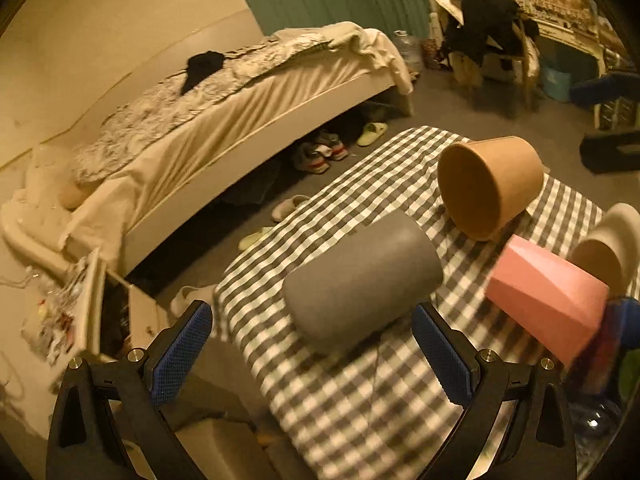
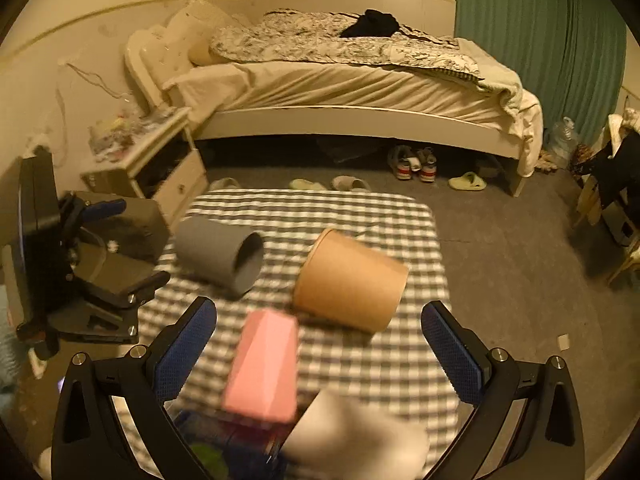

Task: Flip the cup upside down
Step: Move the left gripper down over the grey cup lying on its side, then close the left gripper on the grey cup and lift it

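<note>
A grey cup lies on its side on the checked tablecloth, just ahead of my open left gripper, between the lines of its blue pads. A brown paper cup lies on its side behind it, and a pink faceted cup lies to the right. In the right wrist view the grey cup, brown cup and pink cup all lie on the cloth. My right gripper is open, with the pink cup between its fingers, nearer the left one. The left gripper shows at the left.
A white cup lies at the right table edge, blurred in the right wrist view. Coloured objects sit beside the pink cup. A bed, nightstand, shoes and a chair with clothes surround the table.
</note>
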